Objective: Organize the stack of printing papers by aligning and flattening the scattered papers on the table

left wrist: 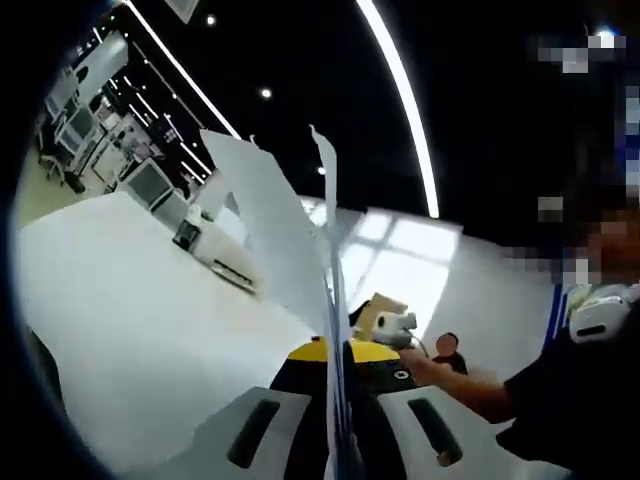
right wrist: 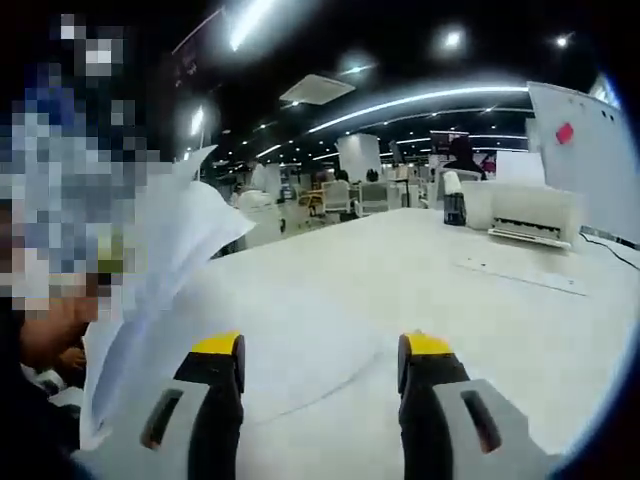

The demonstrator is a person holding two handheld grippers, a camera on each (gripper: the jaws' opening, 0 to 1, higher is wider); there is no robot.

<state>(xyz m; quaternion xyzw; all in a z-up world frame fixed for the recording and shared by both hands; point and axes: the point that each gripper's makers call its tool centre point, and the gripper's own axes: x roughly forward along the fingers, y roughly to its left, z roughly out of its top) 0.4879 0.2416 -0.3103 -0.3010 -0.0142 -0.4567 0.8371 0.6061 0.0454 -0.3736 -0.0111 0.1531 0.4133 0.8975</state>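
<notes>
The white desk (right wrist: 400,290) spans the room side of both views, its top bare in front of the right tool (right wrist: 320,365).

Stack of printing papers (left wrist: 300,250): held off the desk, standing on edge. Long axis runs upward and away from the left tool (left wrist: 335,370), toward the ceiling lights. One sheet fans out to the left of the rest; the others appear nearly edge-on as a thin line.

Left tool: jaws closed tight on the lower edge of the papers, yellow tips pressed against the sheets from both sides.

Right tool: jaws spread wide, nothing between them, hovering over the desk.

In the right gripper view the papers (right wrist: 160,270) show broadside at left, curved and drooping at the top corner. That view also shows a white printer (right wrist: 530,215) at the far right of the desk, with a dark bottle (right wrist: 455,207) just beside it.

The left gripper view shows the person's forearm (left wrist: 460,385) at lower right.
</notes>
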